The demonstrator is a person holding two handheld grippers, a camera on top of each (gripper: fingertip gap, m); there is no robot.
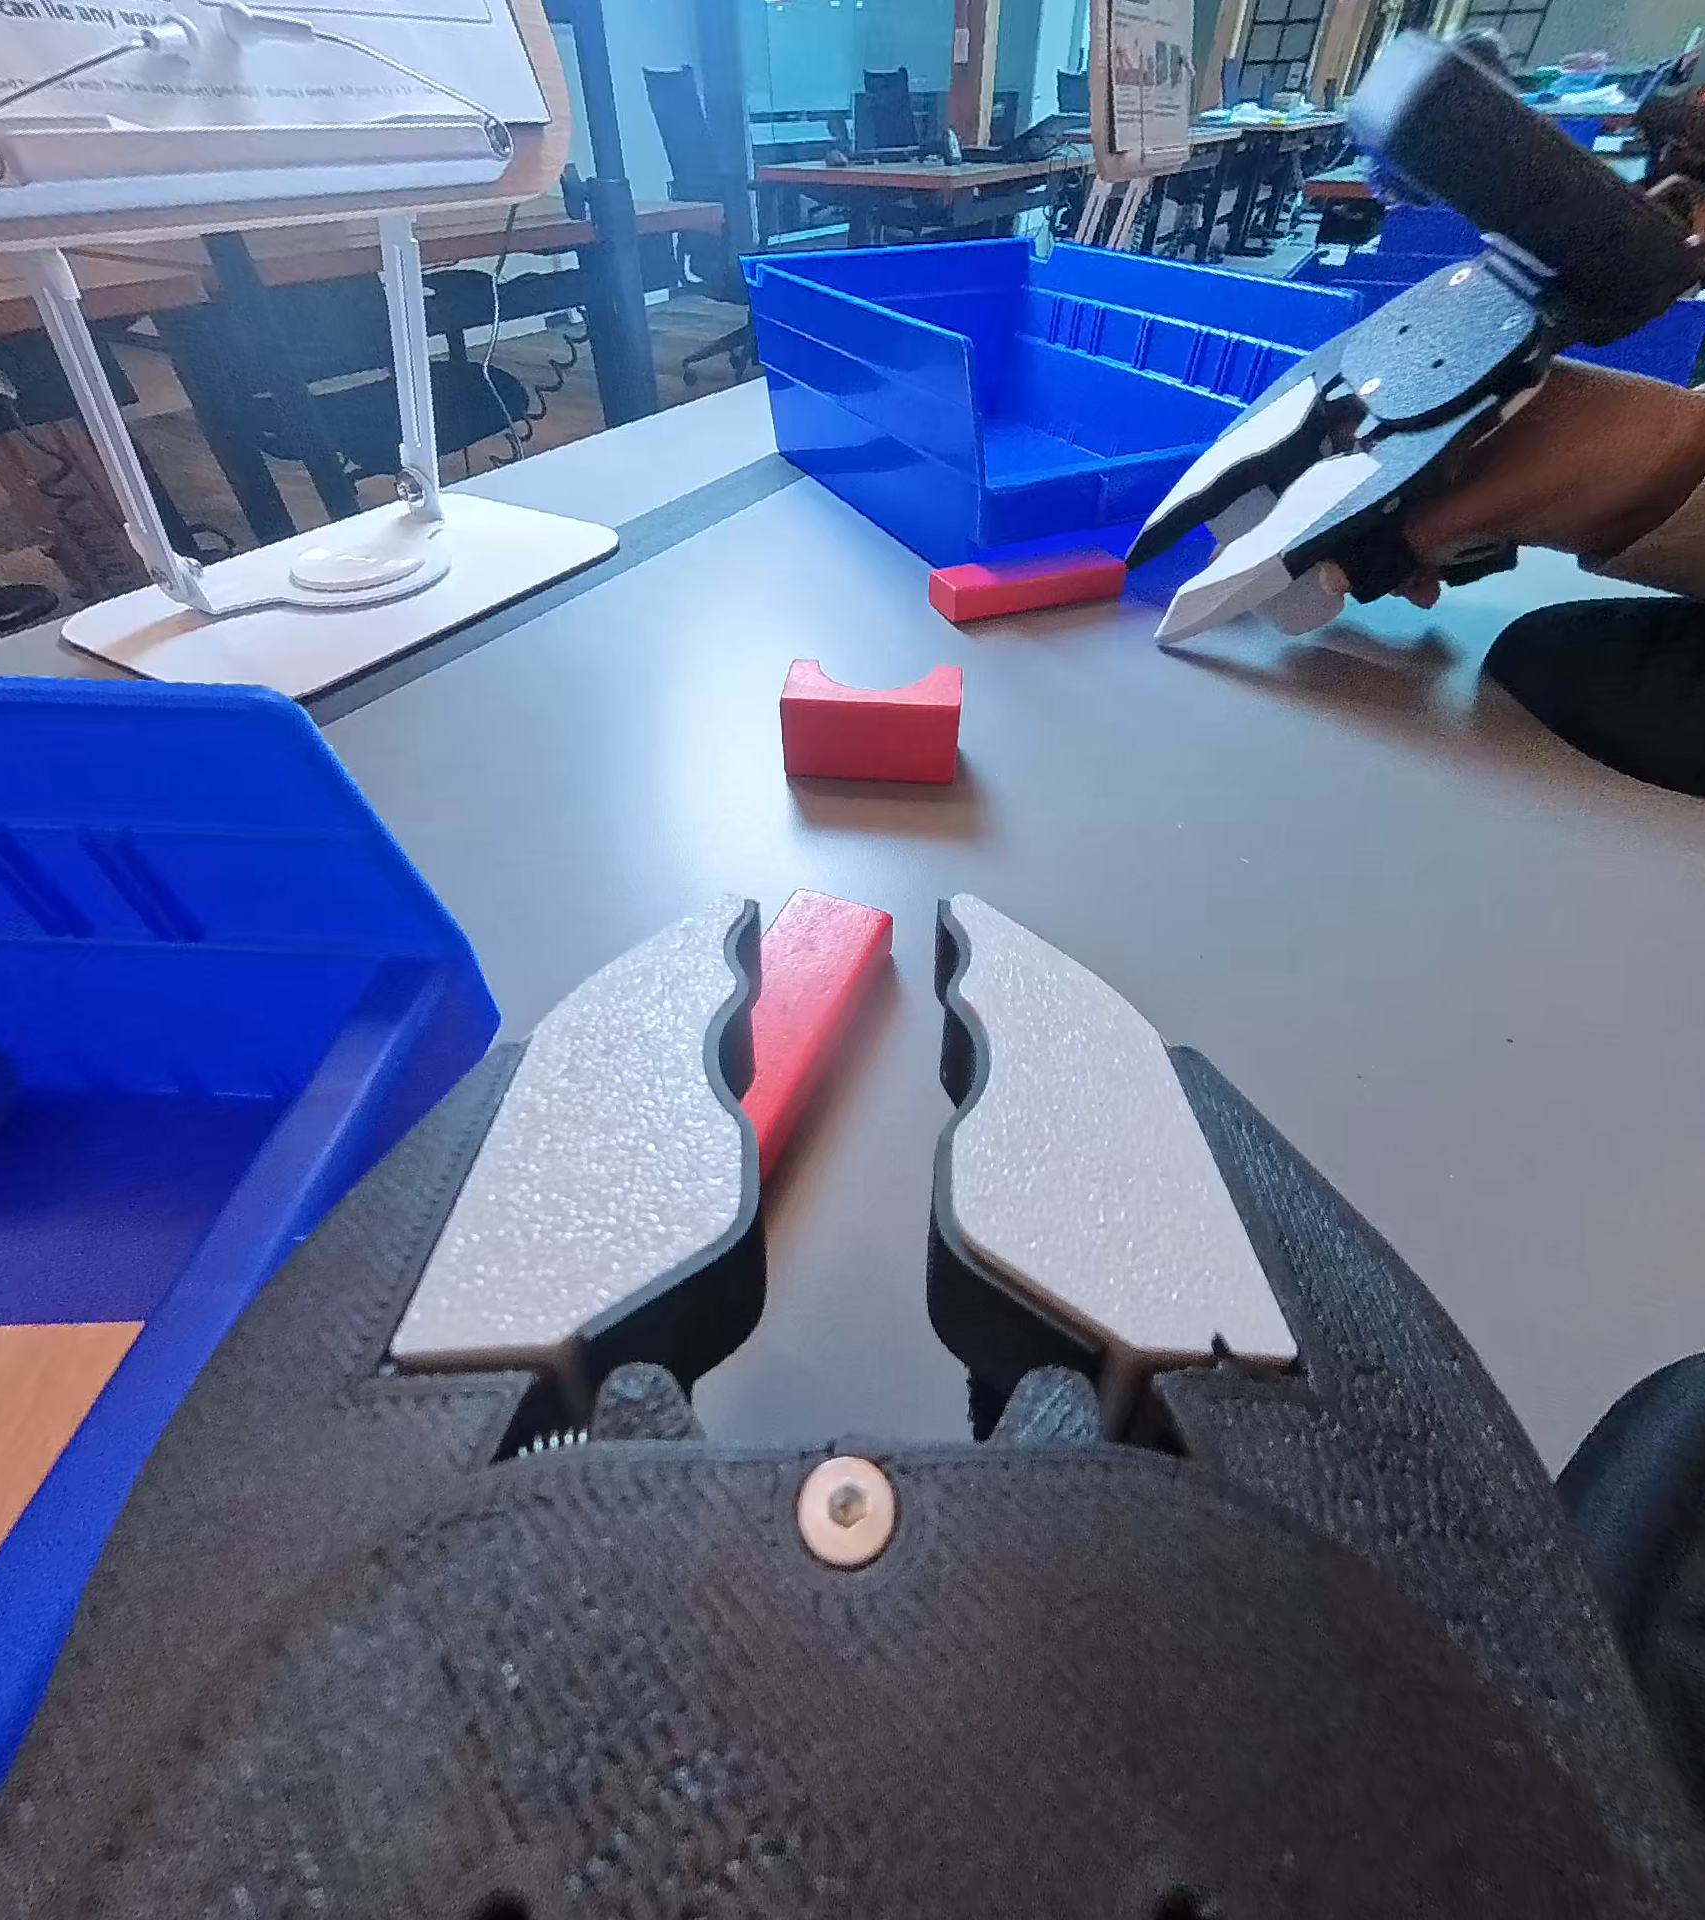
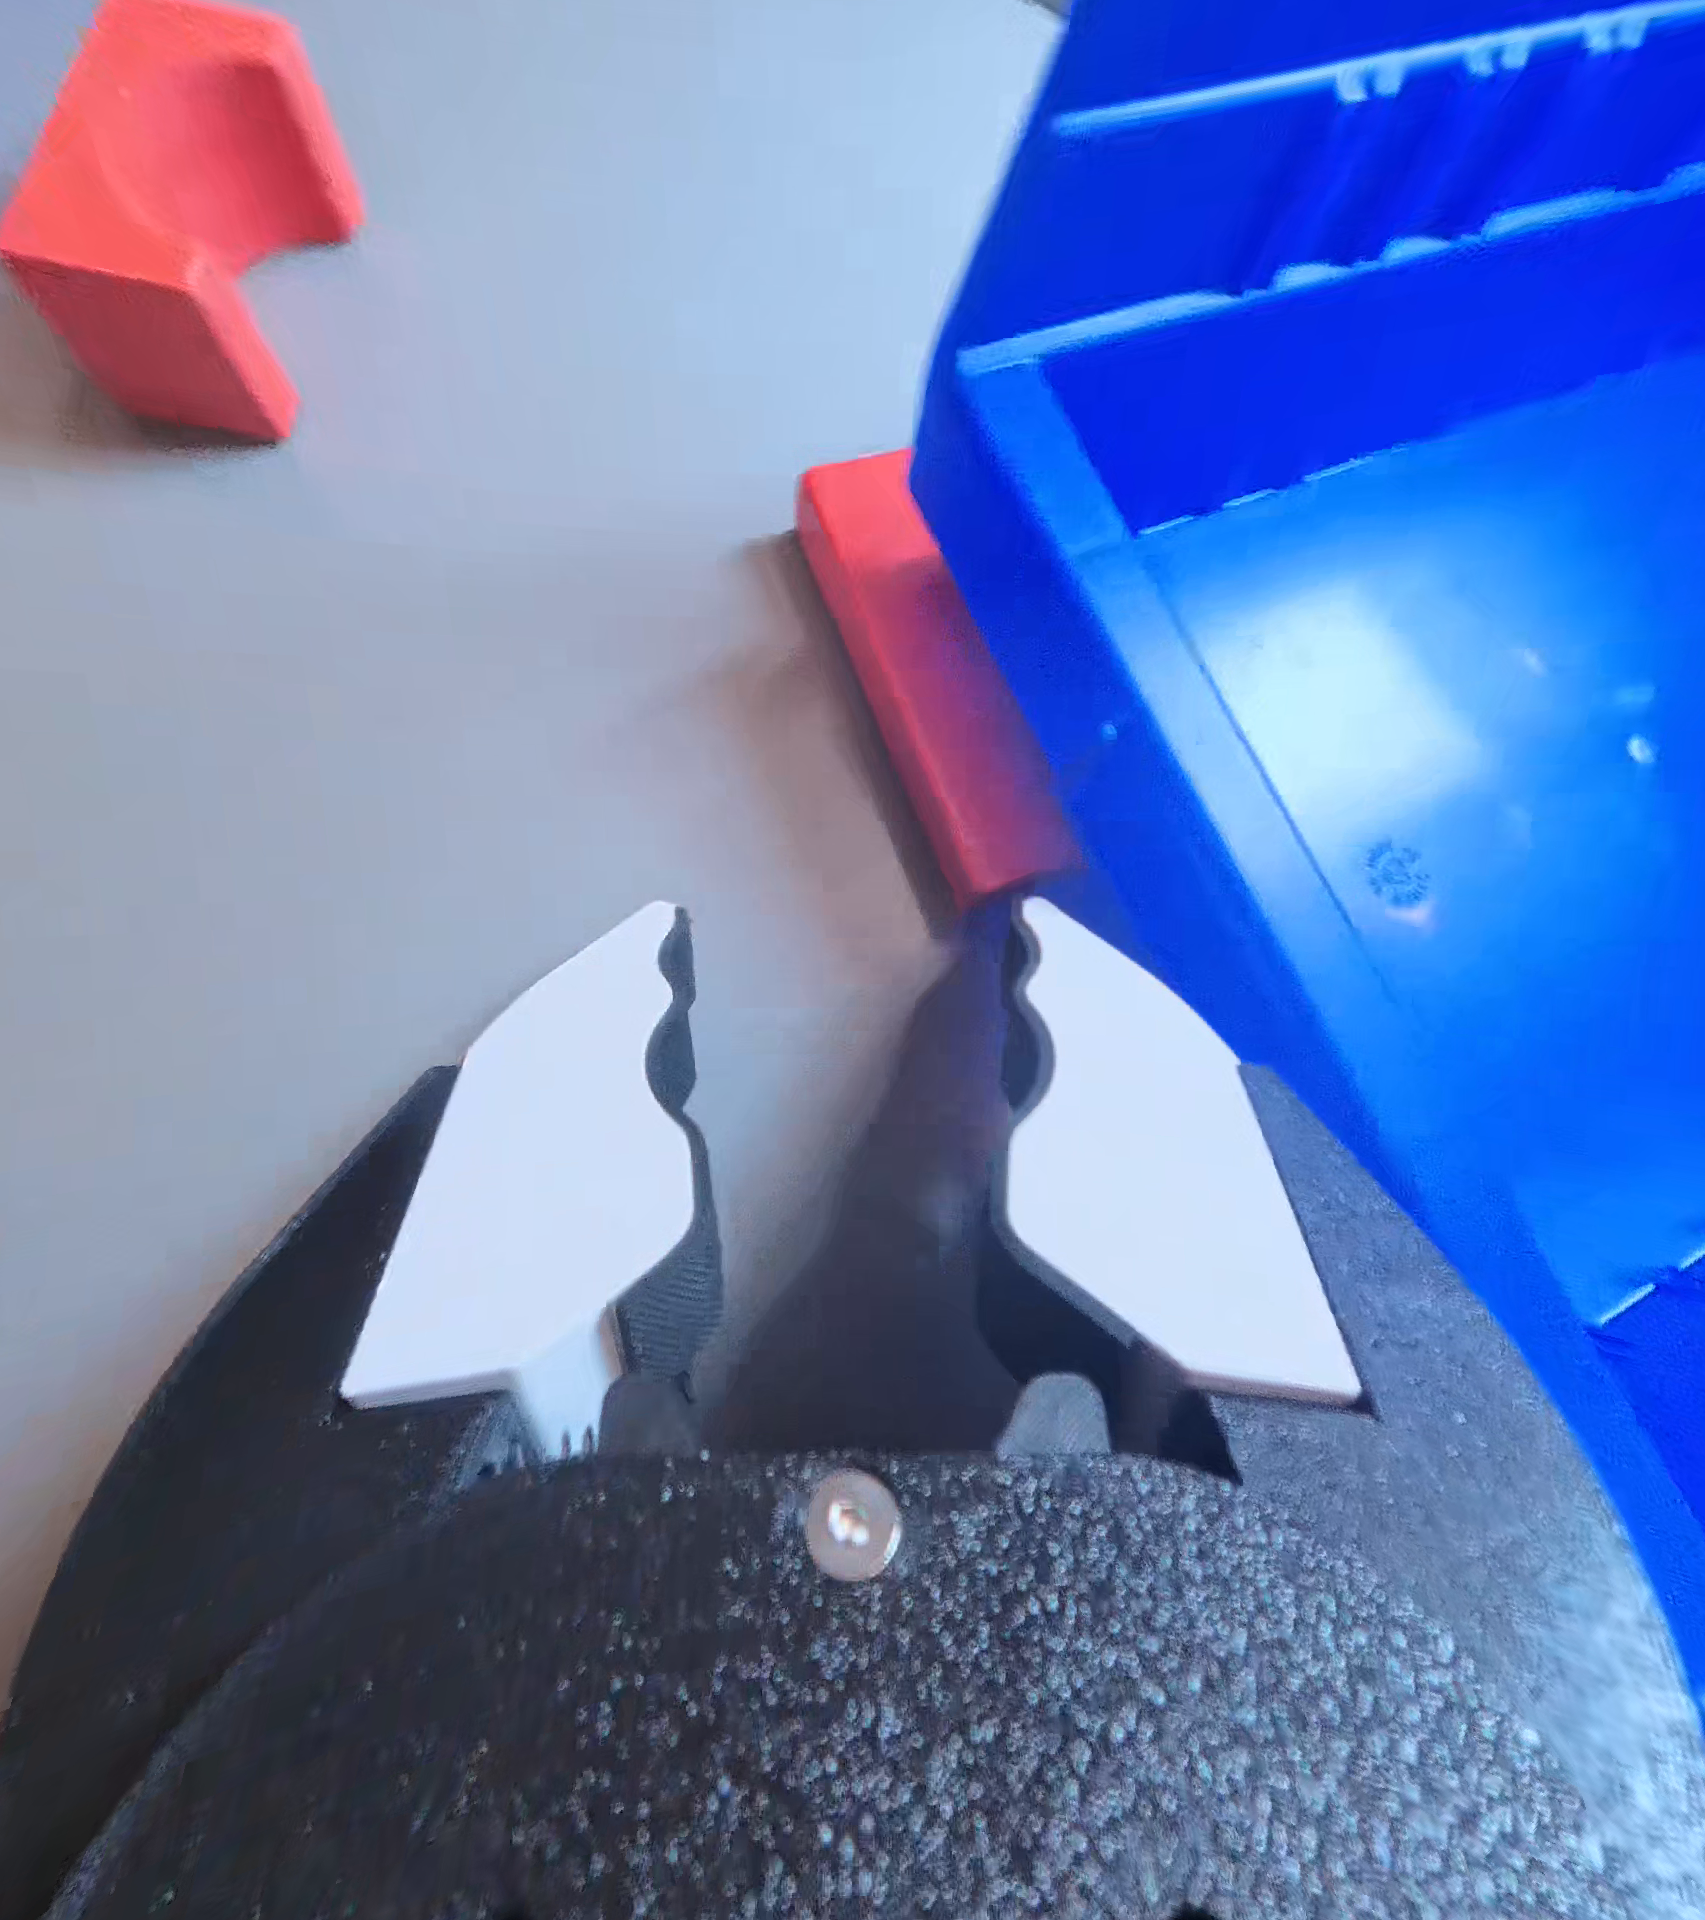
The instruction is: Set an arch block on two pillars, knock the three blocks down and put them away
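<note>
A grey table (image 1: 1243, 935) fills both views. In the left wrist view a blue bin (image 1: 983, 416) stands at upper centre, and a second blue bin (image 1: 204, 935) fills the left edge. A white stand (image 1: 339, 582) sits at upper left. The left gripper (image 1: 843, 935) at lower centre is spread open, straddling a red pillar block (image 1: 812, 997) that lies flat, its long axis running up the frame, leaning slightly left toward its near end. Above it, at centre, the red arch block (image 1: 869, 727) rests with its curved notch facing up. A second red pillar block (image 1: 1024, 584) lies flat against the far bin's base, long axis across the frame. The right gripper (image 2: 853, 914) is released, holding nothing, its tips near that block's end in the right wrist view.
</note>
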